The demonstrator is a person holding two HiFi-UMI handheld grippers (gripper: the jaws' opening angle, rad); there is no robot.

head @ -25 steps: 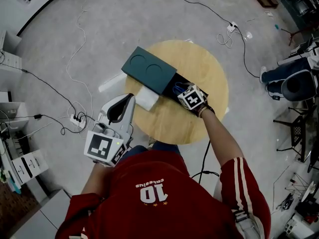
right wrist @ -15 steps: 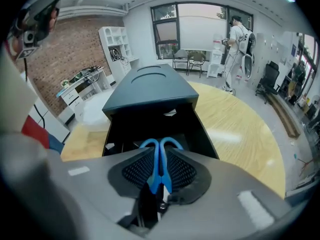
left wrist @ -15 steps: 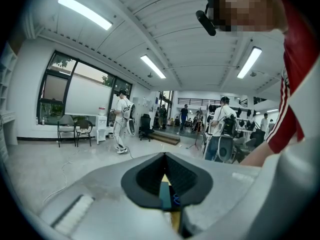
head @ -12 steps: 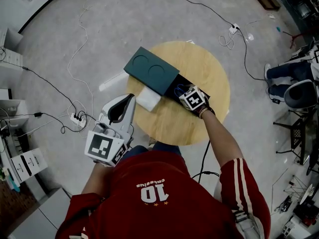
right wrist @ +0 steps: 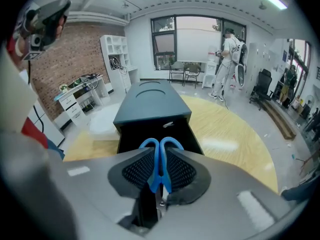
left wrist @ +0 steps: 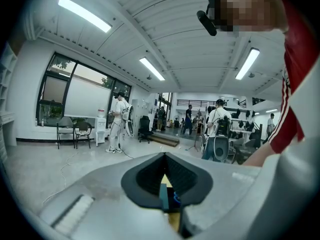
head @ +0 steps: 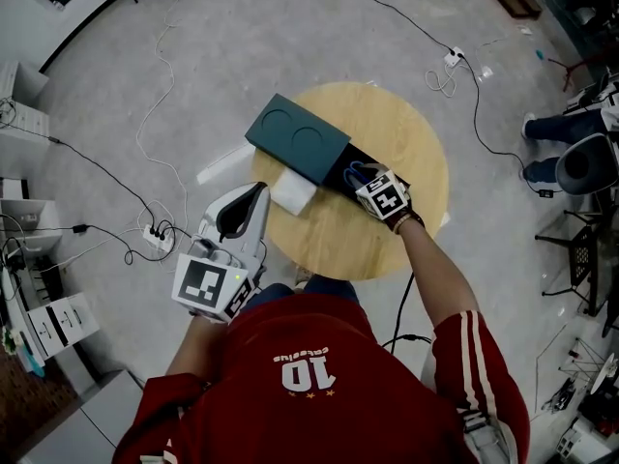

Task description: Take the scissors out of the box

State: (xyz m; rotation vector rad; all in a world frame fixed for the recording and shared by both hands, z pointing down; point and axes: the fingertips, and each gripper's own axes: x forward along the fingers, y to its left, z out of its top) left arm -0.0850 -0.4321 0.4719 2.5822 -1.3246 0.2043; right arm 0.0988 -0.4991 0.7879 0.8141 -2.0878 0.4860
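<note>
A dark teal box [head: 297, 138] lies on the round wooden table [head: 387, 124] with its black drawer [right wrist: 155, 131] pulled out toward me. Blue-handled scissors [right wrist: 160, 156] stick up out of the drawer; their loops [head: 353, 174] show just past the marker cube. My right gripper [right wrist: 160, 151] reaches steeply down into the drawer, and its jaws are closing with both pads pressed on the scissors' handles. My left gripper [head: 253, 189] hovers off the table's left edge, its fingertips together and nothing in it. In its own view the left gripper [left wrist: 165, 156] shows only a thin slit.
A white foam block [head: 293, 193] lies against the box's near side, and a white strip [head: 224, 162] lies on the floor to the left. Cables and a power strip [head: 160, 237] run over the grey floor. A seated person's legs [head: 566, 148] are at the right.
The right gripper stays at the drawer with hardly any shift. The left gripper holds still. The seated person's legs at the right have moved a little.
</note>
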